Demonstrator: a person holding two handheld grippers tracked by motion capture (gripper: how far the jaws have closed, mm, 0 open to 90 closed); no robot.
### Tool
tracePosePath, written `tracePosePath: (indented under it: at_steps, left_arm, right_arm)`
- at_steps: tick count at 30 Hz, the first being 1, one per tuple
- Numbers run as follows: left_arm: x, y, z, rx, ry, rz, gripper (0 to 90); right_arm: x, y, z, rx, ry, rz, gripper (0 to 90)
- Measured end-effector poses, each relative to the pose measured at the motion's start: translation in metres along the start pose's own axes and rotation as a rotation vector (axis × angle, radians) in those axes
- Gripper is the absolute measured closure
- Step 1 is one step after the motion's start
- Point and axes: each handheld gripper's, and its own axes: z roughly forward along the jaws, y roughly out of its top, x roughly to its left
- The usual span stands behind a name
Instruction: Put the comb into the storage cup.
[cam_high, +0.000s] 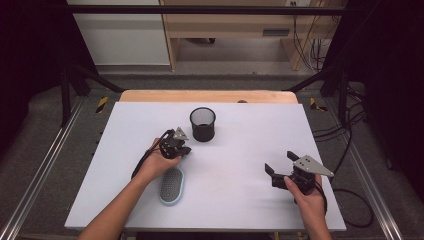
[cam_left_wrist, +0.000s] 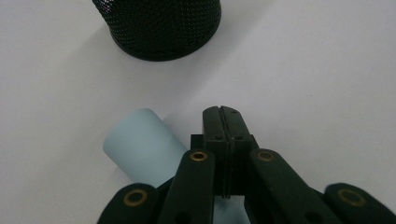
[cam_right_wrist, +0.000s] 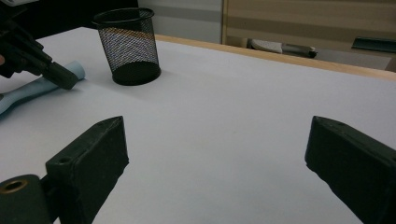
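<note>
A light blue brush (cam_high: 171, 186) lies on the white table (cam_high: 240, 135), its oval bristle head near the front and its round handle (cam_left_wrist: 140, 149) pointing toward a black mesh cup (cam_high: 202, 123). My left gripper (cam_high: 184, 150) sits over the handle's far end, just short of the cup (cam_left_wrist: 159, 25). Its jaws (cam_left_wrist: 223, 114) are pressed together with nothing between them, and the handle lies beside and under them. My right gripper (cam_high: 280, 161) hovers low at the right front, jaws wide apart (cam_right_wrist: 215, 128) and empty, facing the cup (cam_right_wrist: 127, 44) and the brush handle (cam_right_wrist: 28, 91).
The table's wooden back edge (cam_high: 210, 96) runs behind the cup. Black frame bars (cam_high: 75, 80) and cables (cam_high: 345, 145) flank the table. Bare white surface lies between the two grippers.
</note>
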Motion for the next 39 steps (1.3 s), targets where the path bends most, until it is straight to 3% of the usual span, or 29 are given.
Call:
tracePosePath:
  at_steps: [16,39]
  left_arm:
    - [0.009,-0.008,-0.008,0.035,0.046,-0.002,89.9]
    - [0.034,-0.060,-0.054,0.045,0.112,-0.083,89.9]
  right_arm:
    - [0.001,0.000,0.000,0.003,0.002,0.000,5.8]
    - [0.004,0.001,0.002,0.006,0.010,-0.009,5.8]
